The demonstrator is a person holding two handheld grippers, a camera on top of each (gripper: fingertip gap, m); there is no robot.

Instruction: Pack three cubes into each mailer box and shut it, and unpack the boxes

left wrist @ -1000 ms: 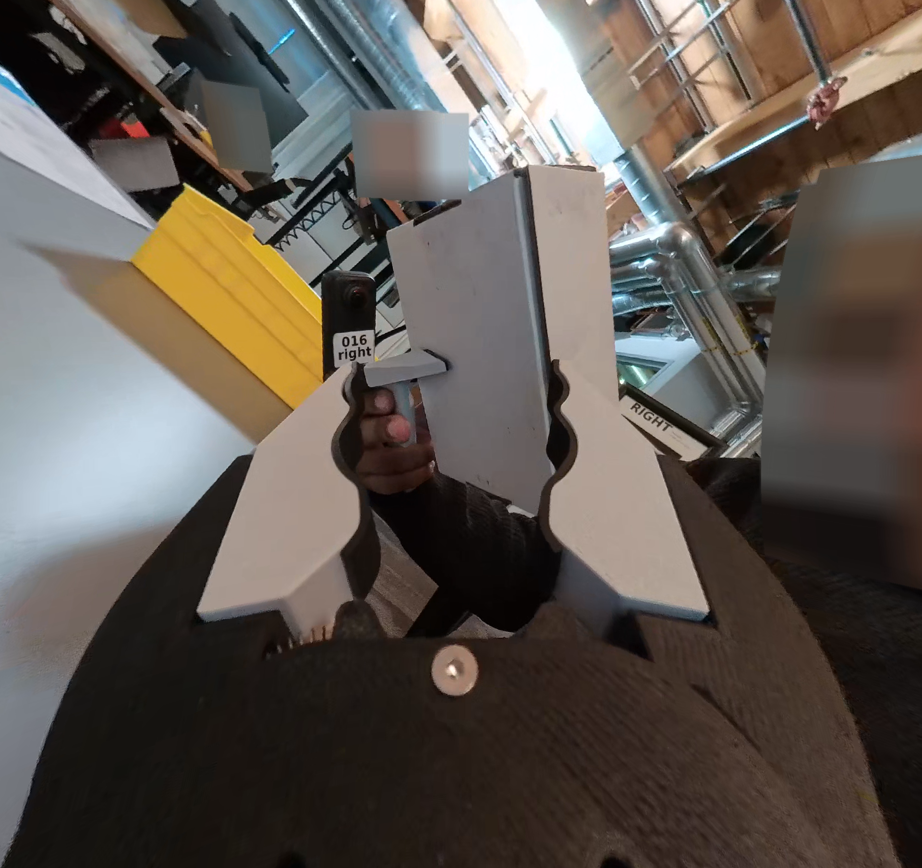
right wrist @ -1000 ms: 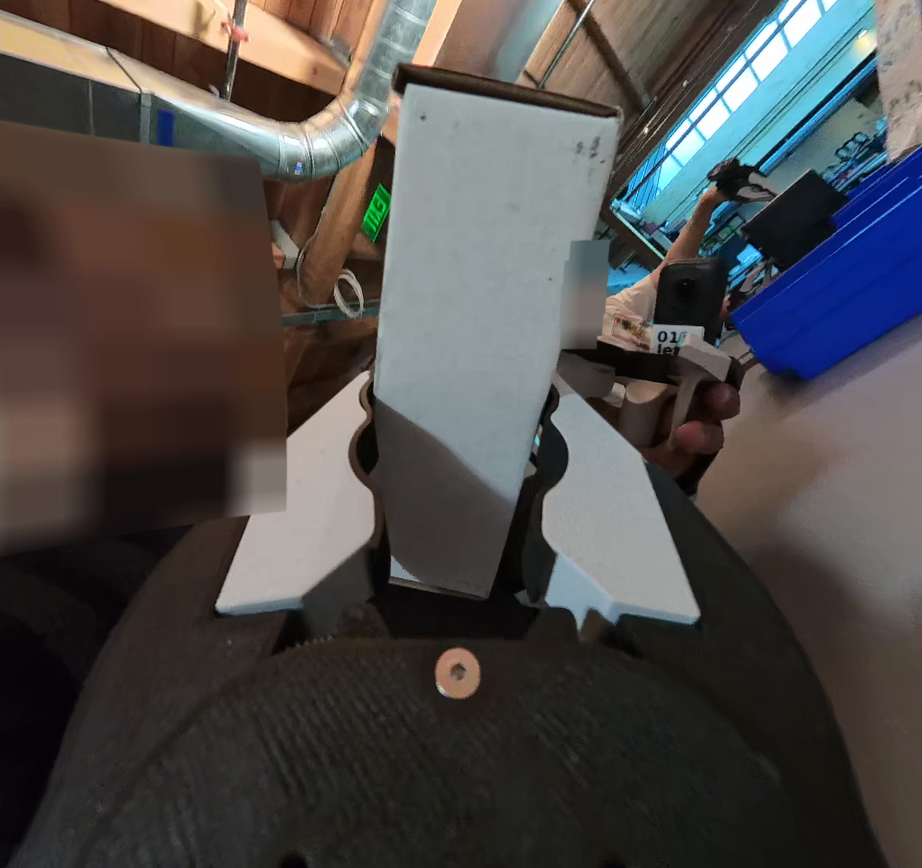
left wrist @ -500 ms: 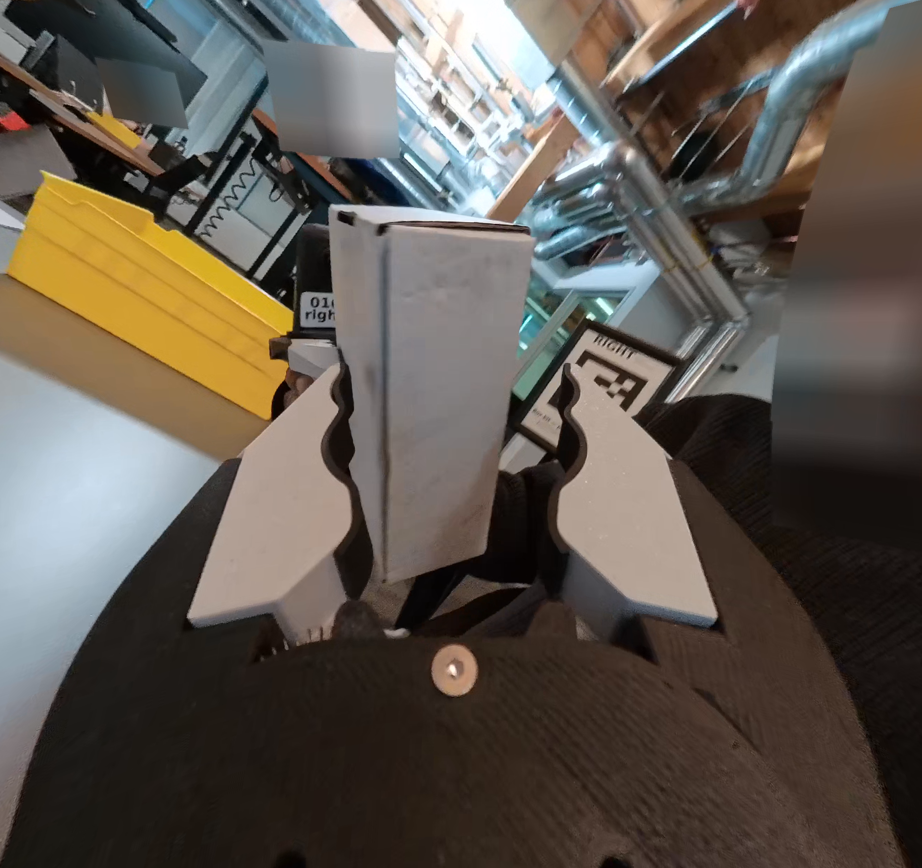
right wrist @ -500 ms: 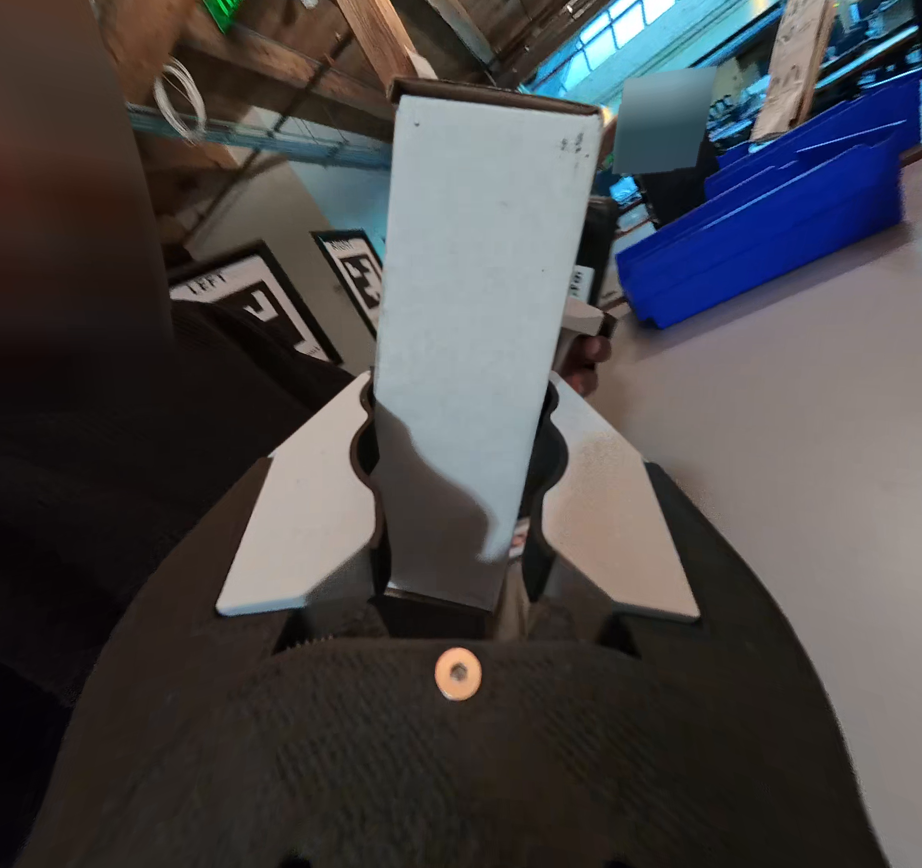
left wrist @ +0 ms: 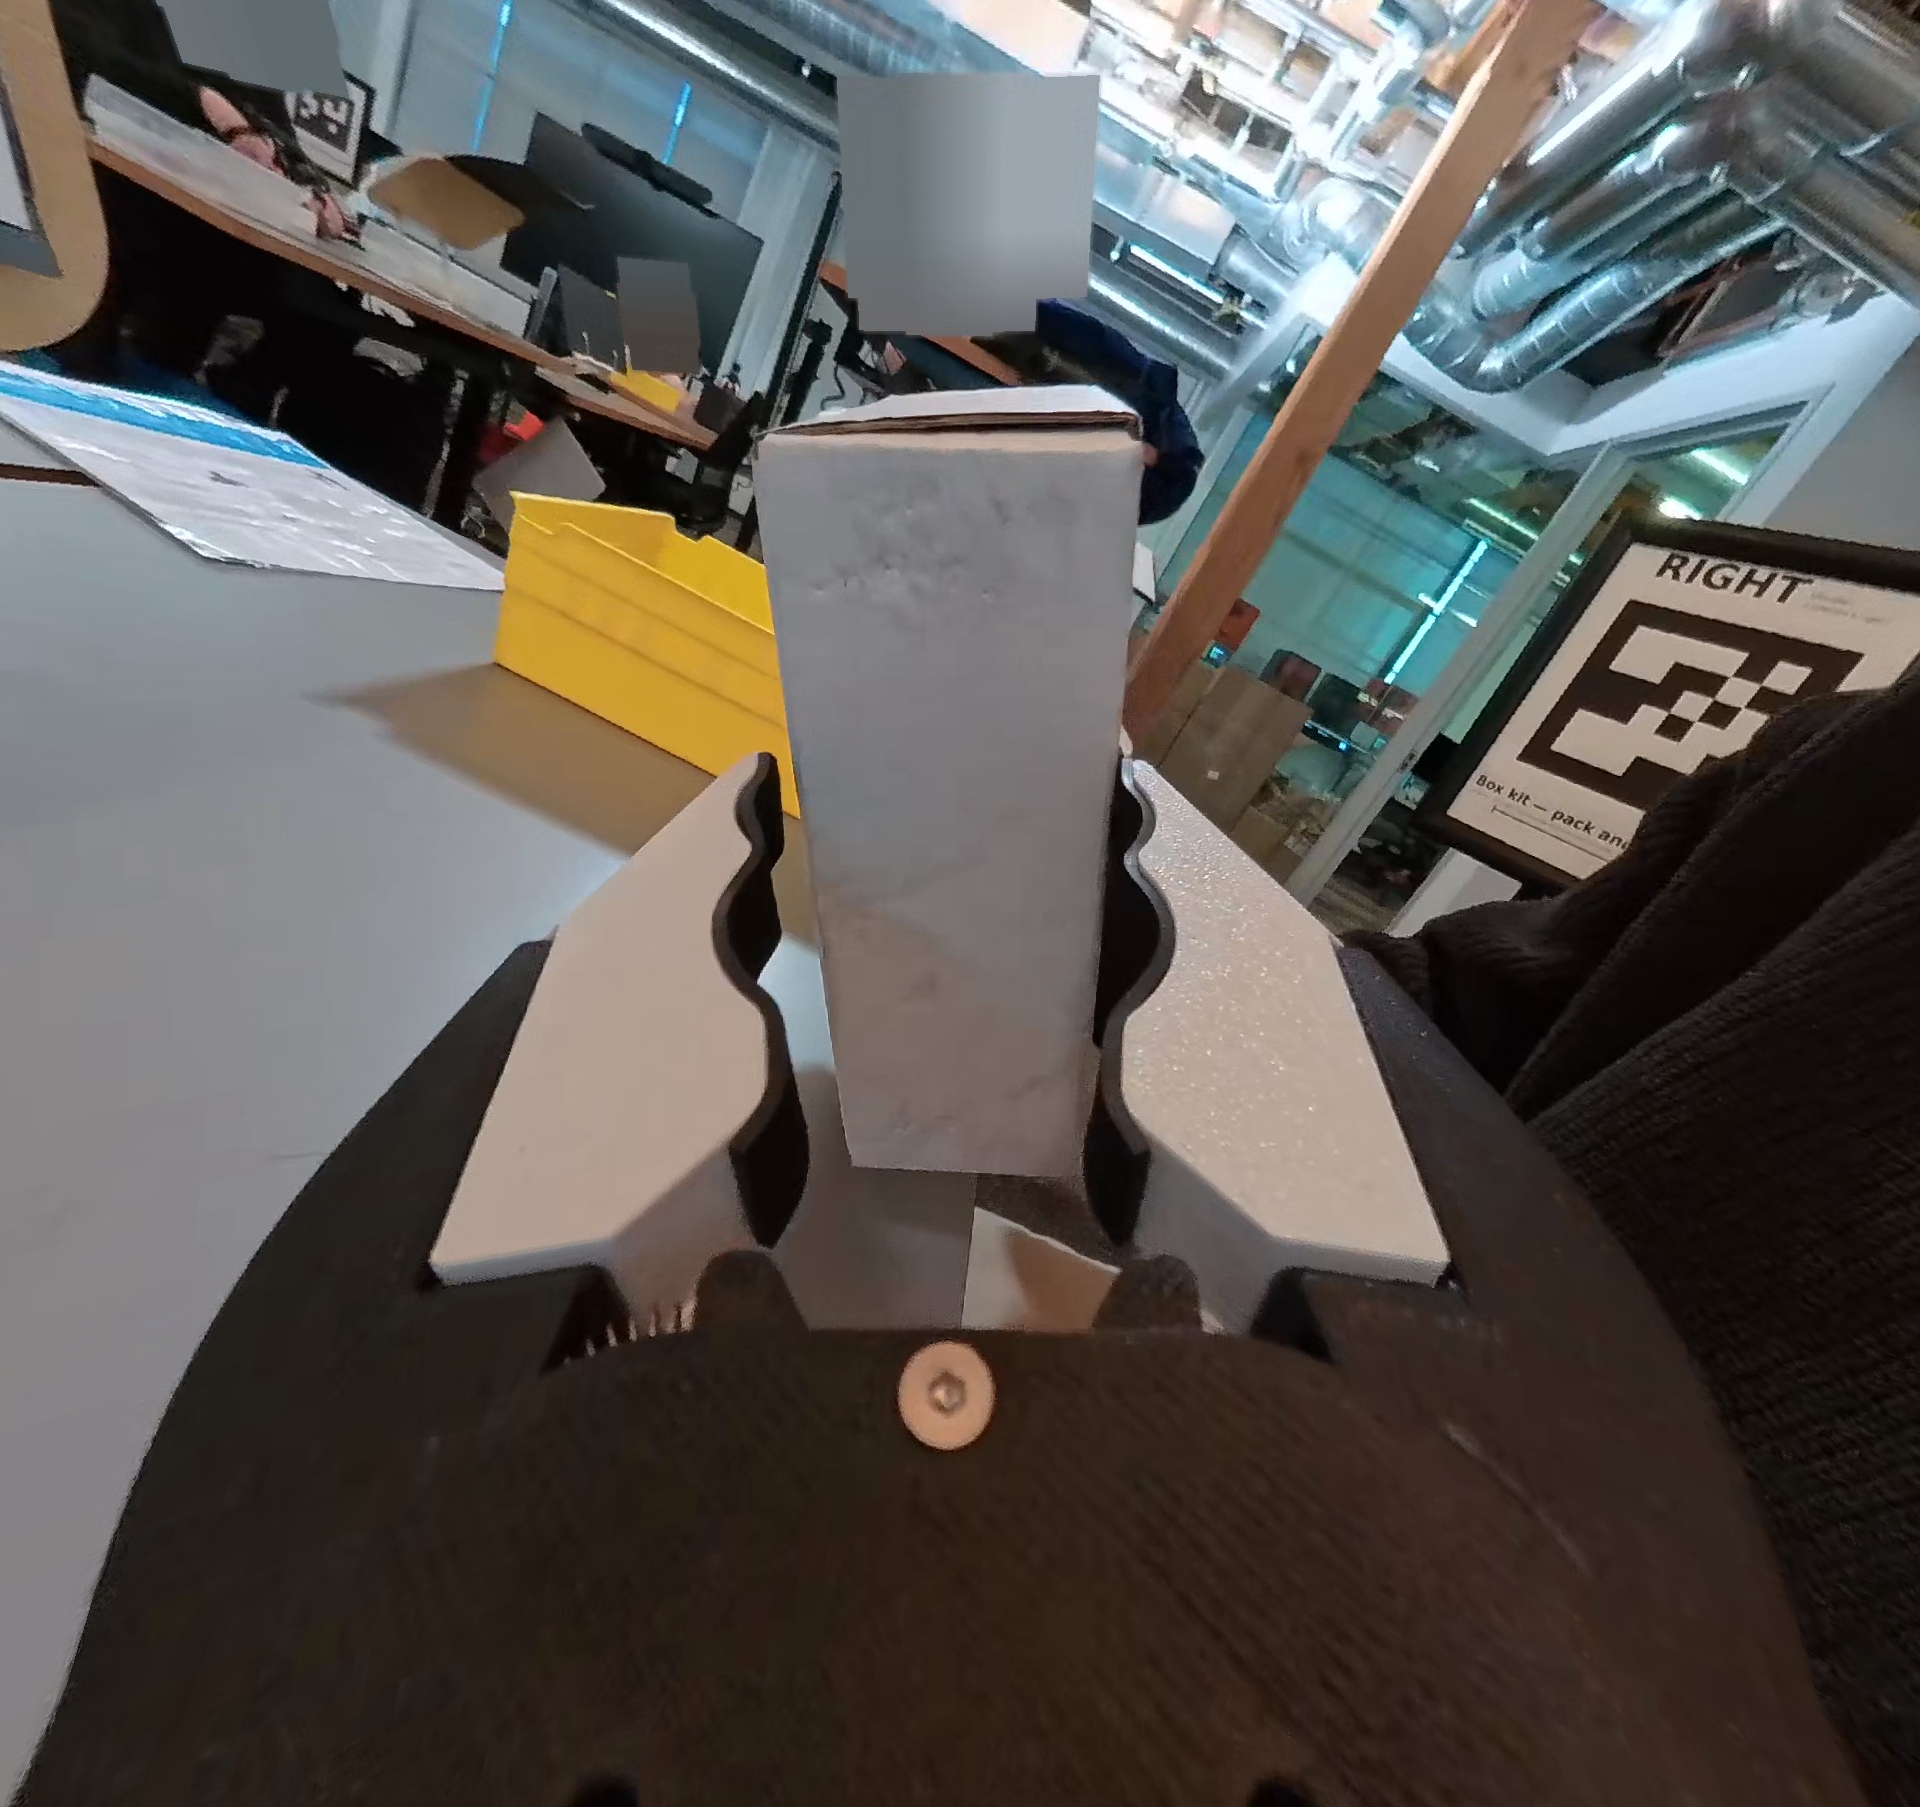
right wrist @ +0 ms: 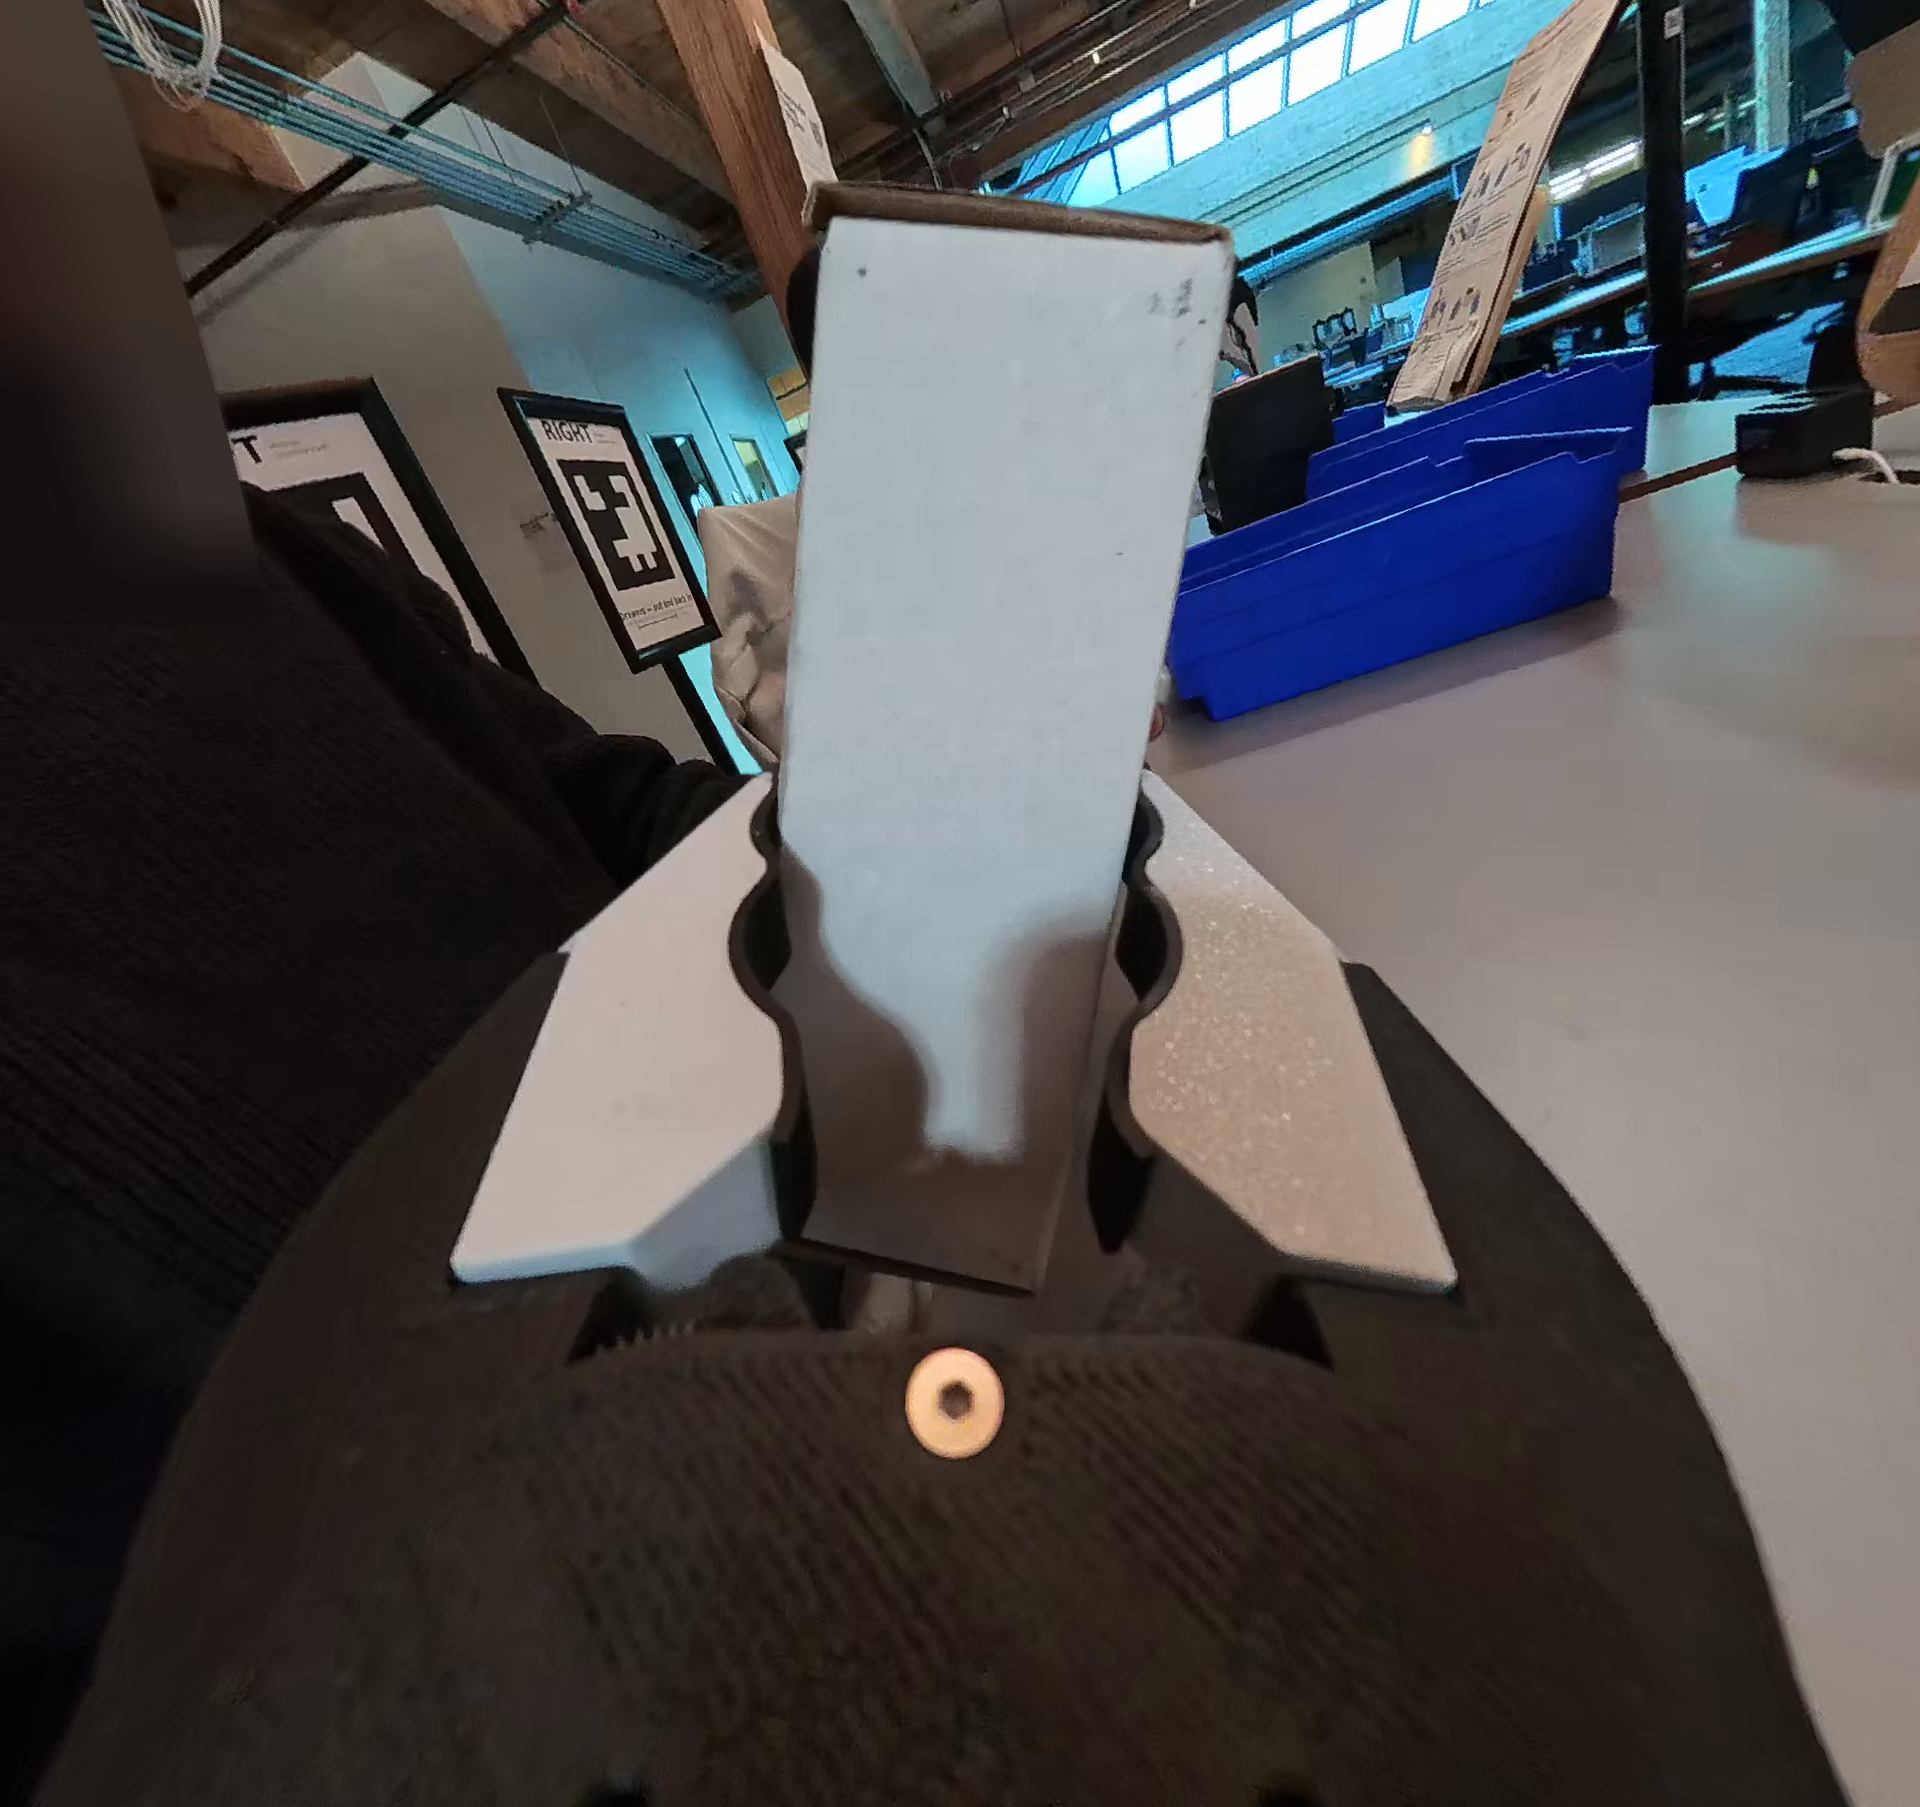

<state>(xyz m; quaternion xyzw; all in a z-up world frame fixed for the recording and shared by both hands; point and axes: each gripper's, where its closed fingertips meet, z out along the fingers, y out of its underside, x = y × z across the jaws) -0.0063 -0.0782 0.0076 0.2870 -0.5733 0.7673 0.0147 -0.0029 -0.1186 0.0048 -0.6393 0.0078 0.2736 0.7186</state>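
A closed white mailer box (left wrist: pixel 945 718) is held in the air above the grey table, one end in each gripper. My left gripper (left wrist: pixel 945 791) is shut on one narrow end; the box stands up between its fingers. My right gripper (right wrist: pixel 954 801) is shut on the other end of the same box (right wrist: pixel 997 562), which reaches deep between its fingers. The box hides each gripper from the other's view. No cubes are in view.
A yellow bin (left wrist: pixel 634 635) stands on the grey table (left wrist: pixel 260 822) behind the box. A blue bin (right wrist: pixel 1392 573) stands on the table (right wrist: pixel 1558 874) to the right. A person's dark sleeve (left wrist: pixel 1714 1030) and framed marker signs (right wrist: pixel 613 531) are close by. My hands' fingertips stand some 5 cm from each other.
The left gripper was open beside the box; the box has come between its fingers and they have closed on it. Both views have swung down from the ceiling to table level.
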